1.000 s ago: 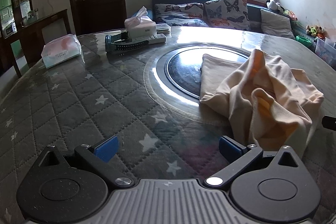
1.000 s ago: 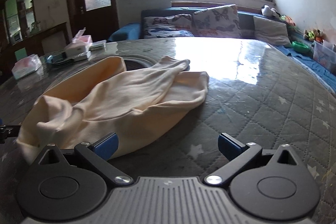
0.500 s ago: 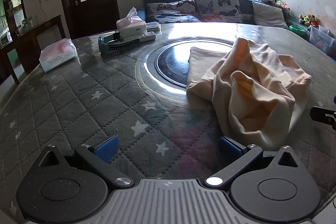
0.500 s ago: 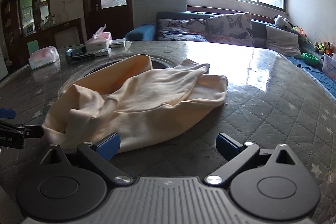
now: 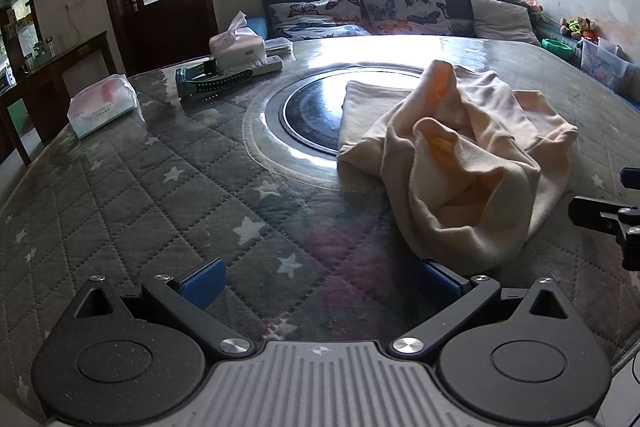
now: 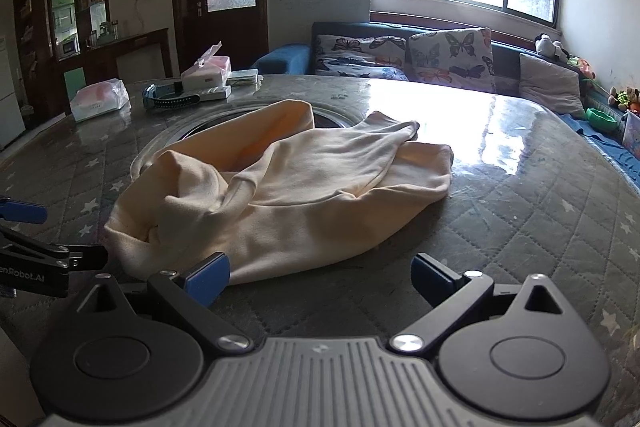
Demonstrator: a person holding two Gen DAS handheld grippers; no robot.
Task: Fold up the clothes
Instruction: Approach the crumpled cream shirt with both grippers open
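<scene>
Both hand-held grippers, left [image 5: 318, 279] and right [image 6: 320, 273], gape empty beside the crumpled cream cotton garment [image 6: 276, 195]; a bunched layer may drag it across the glossy desk [image 6: 520, 195].

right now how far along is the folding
Barely begun. Done: nothing folded; the cream garment lies crumpled in a heap on the table, partly over the round glass inset. In hand: nothing; the left gripper and right gripper are both open and low at the heap's near edge, the cloth not between their fingers. Left: grab it, spread it flat, then make the folds.
</scene>
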